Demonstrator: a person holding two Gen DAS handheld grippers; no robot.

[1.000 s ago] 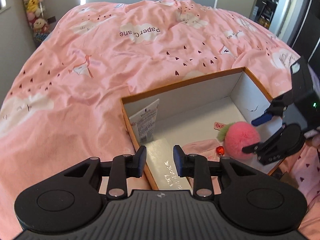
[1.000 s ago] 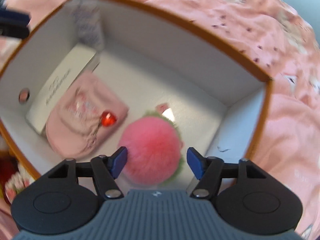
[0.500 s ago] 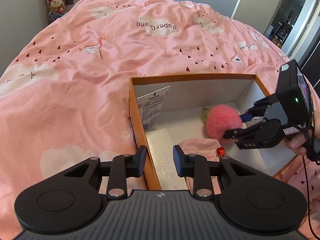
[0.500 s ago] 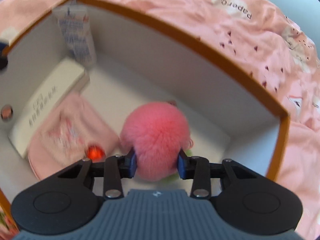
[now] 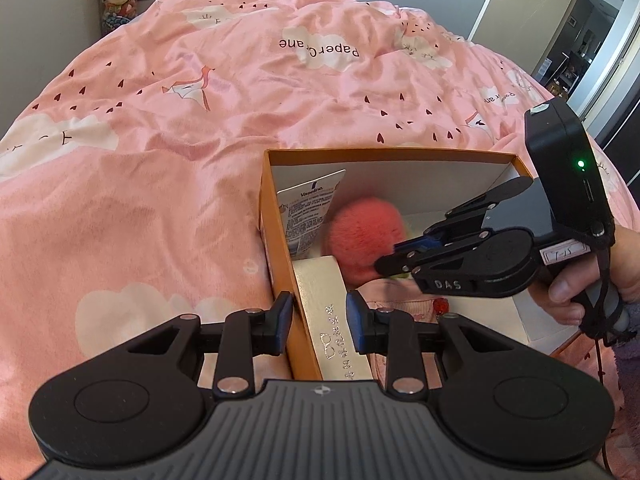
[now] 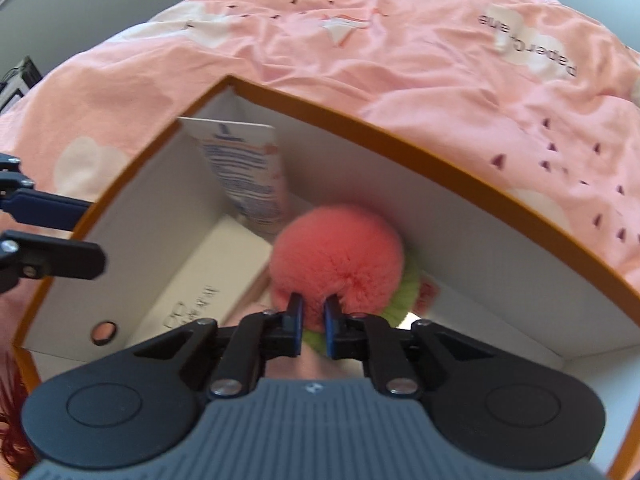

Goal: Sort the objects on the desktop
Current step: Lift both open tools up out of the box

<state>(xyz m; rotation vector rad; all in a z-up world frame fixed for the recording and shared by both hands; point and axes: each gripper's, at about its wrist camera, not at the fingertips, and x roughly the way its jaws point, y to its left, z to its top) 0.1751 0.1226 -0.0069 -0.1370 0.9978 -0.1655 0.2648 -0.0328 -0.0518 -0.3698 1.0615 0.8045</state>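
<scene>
We are working over the bed [image 5: 180, 160], at the box [image 5: 276, 248] (tube [image 5: 308, 216] in its far left corner, case [image 5: 332, 320] along its left wall). Our right gripper [image 6: 313, 320] is clamping the pompom [image 6: 336, 252], lifted inside; our left gripper [image 5: 316, 320] is straddling the wall, fingers apart. Most sorting looks undone.

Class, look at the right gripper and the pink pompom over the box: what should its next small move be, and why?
Probably lift a little higher. The right gripper has its jaws pinched on the pink pompom, which hangs inside the orange box, close to the lotion tube and the back wall. Rising first should clear the rim before any sideways carry.
</scene>
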